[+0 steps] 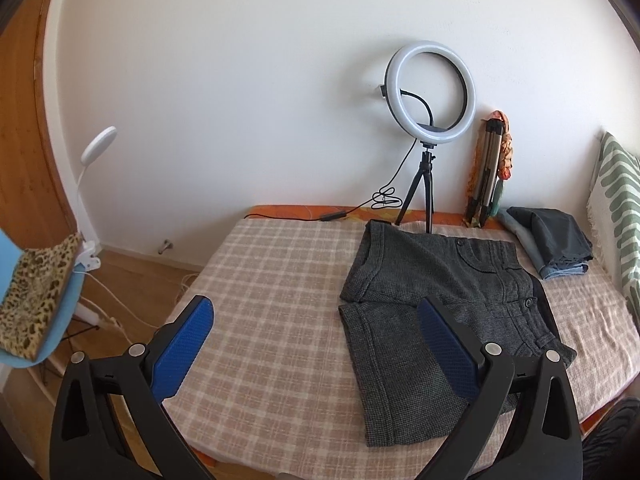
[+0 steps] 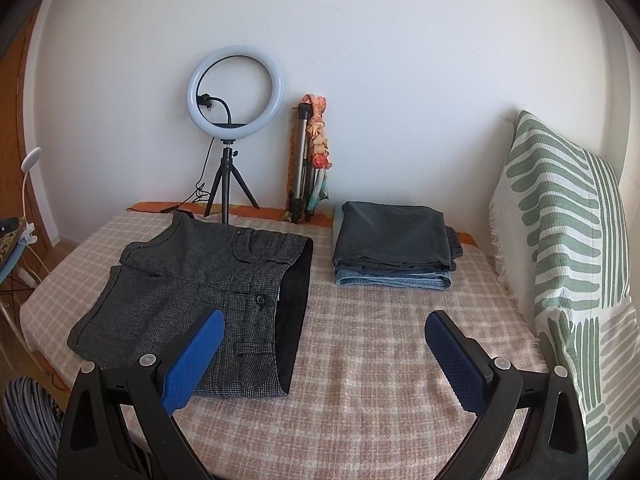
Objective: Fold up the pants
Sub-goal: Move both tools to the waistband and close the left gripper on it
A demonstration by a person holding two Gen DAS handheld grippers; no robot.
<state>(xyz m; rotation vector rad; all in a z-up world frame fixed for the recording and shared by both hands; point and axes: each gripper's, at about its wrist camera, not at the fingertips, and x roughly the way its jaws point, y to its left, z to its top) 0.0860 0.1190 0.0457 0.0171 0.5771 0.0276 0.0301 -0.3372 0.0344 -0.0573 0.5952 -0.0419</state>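
Observation:
Dark grey tweed shorts [image 1: 432, 304] lie spread flat on a bed with a pink checked cover [image 1: 280, 280], waistband to the right, legs to the left. They also show in the right wrist view [image 2: 192, 280] at left. My left gripper [image 1: 316, 312] is open and empty, held above the bed near the leg hems; its right finger overlaps the shorts in view. My right gripper [image 2: 324, 324] is open and empty, above the bed cover [image 2: 380, 340] just right of the waistband.
A stack of folded pants [image 2: 394, 240], dark grey on blue denim, lies at the back right. A ring light on a tripod [image 2: 234, 128] and a folded tripod [image 2: 306, 160] stand by the wall. A green-striped cushion [image 2: 560, 240] is on the right. A chair [image 1: 36, 300] stands left of the bed.

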